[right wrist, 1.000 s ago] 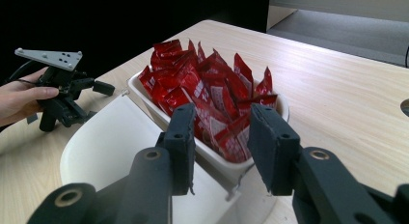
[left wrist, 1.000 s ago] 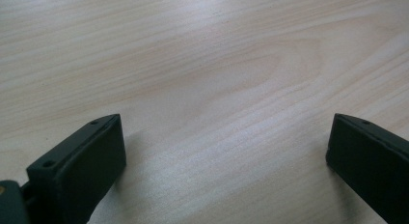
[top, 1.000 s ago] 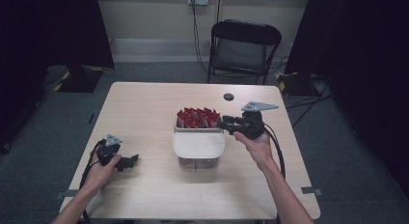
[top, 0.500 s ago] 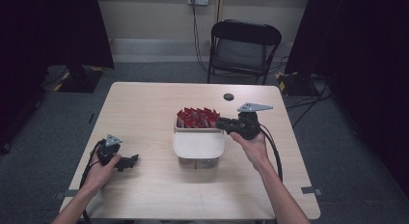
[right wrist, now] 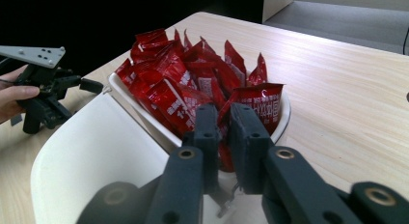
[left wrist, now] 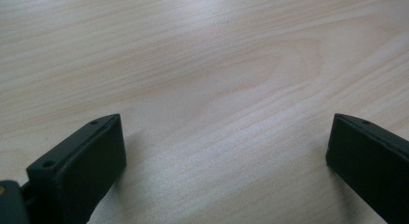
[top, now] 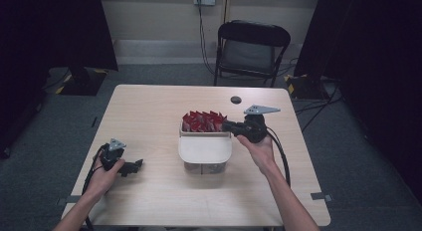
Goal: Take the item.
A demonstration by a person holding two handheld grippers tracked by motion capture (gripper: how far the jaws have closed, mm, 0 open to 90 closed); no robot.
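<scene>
A white two-part bin (top: 205, 150) stands mid-table; its far part holds several red packets (top: 203, 120), and its near part shows bare white (right wrist: 91, 156). My right gripper (top: 225, 124) reaches in from the right at the packets' edge. Its jaws have just been closing and now pinch the lower edge of one upright red packet (right wrist: 255, 103) between the pads (right wrist: 206, 122). My left gripper (top: 139, 164) rests on the table at the front left. It is open with only bare wood between its fingers (left wrist: 91, 156).
A small black round object (top: 235, 99) lies on the table behind the bin. A black folding chair (top: 251, 49) stands beyond the table's far edge. Bare tabletop (top: 149, 116) spreads left of the bin.
The right gripper's jaws have drawn together on a red packet at the bin's right side. The left hand and its gripper have stayed where they were.
</scene>
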